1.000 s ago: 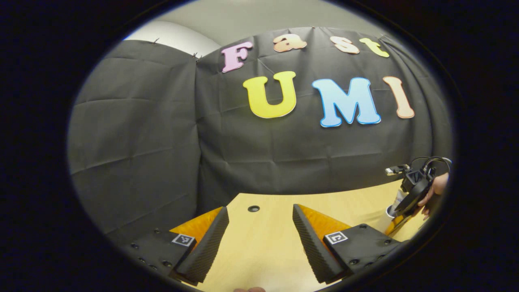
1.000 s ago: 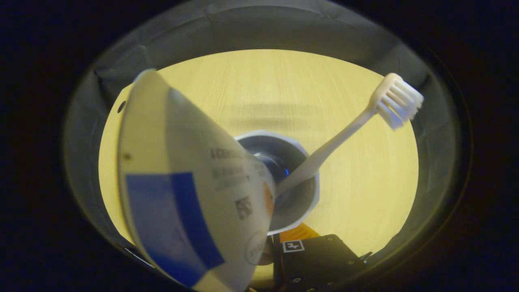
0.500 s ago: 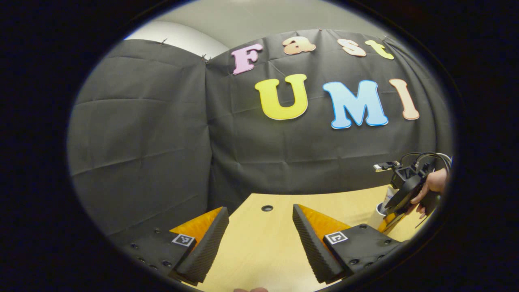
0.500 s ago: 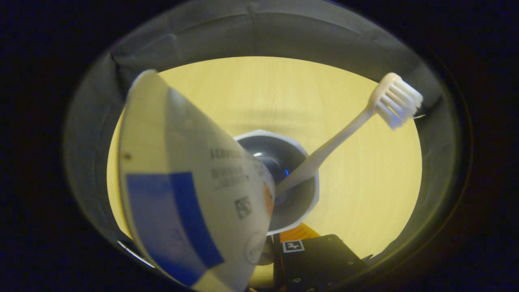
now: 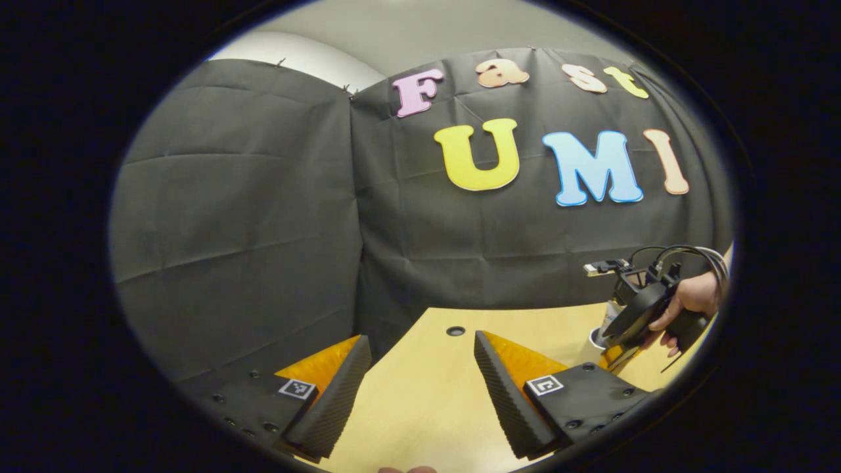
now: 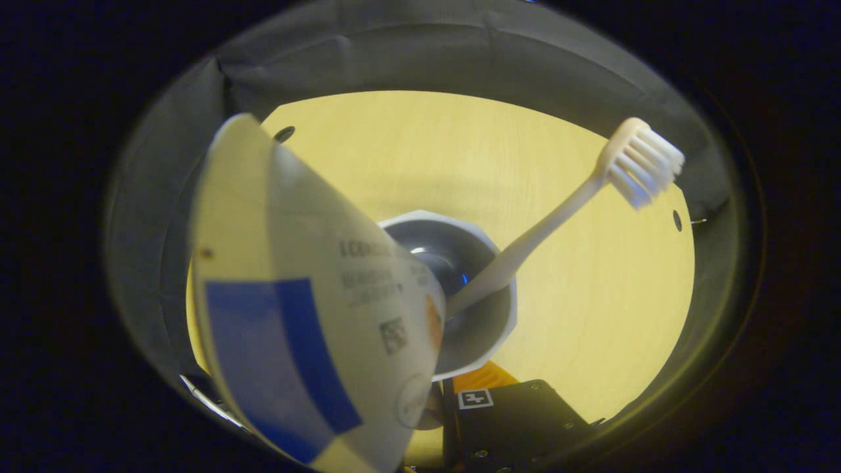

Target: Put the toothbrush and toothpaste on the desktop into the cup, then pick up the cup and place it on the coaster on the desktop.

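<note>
Right gripper [image 6: 453, 394] just behind cup [image 6: 489, 341]

Bare bench [image 5: 420, 394] lies open between the spread fingers of the left gripper [image 5: 420, 387], clear toward 12 o'clock up to the black cloth wall [image 5: 263, 217]. At 3 o'clock the right gripper [image 5: 617, 351], a hand [image 5: 690, 299] and the cup [image 5: 599, 338] block passage. From above, toothpaste [image 6: 309, 315] and toothbrush [image 6: 558, 210] crowd the cup's [image 6: 506, 289] mouth.

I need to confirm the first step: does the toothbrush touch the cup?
Touching. In the right gripper view the toothbrush handle goes down inside the cup and leans on its rim.
</note>
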The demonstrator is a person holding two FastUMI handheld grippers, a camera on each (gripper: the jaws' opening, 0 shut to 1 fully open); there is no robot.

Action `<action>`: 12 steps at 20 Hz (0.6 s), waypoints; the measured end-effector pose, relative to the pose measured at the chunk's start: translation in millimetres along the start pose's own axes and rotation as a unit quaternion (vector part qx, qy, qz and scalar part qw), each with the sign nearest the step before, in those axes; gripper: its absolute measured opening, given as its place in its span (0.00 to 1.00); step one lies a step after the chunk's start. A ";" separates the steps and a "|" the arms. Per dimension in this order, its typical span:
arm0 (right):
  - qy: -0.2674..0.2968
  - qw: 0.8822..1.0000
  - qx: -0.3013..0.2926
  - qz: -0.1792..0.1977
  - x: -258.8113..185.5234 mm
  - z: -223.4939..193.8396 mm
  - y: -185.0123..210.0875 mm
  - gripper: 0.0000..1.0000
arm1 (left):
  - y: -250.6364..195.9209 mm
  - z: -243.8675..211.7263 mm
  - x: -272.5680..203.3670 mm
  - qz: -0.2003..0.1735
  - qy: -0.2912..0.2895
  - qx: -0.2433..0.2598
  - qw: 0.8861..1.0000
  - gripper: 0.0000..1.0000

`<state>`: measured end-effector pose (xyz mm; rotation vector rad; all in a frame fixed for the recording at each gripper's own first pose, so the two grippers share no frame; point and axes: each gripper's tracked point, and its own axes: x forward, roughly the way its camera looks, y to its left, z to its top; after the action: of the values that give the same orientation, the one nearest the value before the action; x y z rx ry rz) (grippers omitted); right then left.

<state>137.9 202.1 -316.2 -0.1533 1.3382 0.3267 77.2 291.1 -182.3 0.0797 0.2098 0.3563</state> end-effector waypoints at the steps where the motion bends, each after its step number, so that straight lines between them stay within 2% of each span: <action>1: 0.001 1.000 -0.002 0.000 0.4 0.8 3.8 0.25 | 3.5 -1.3 -0.9 0.001 0.001 0.000 1.000 1.00; 12: 0.012 1.000 -0.021 -0.004 10.3 -0.3 26.6 0.25 | 10.0 -10.0 -8.6 -0.003 0.006 -0.004 1.000 1.00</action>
<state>131.1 228.7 -324.2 -0.1986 1.3549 0.3467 63.8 297.8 -189.3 0.0691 0.2215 0.3509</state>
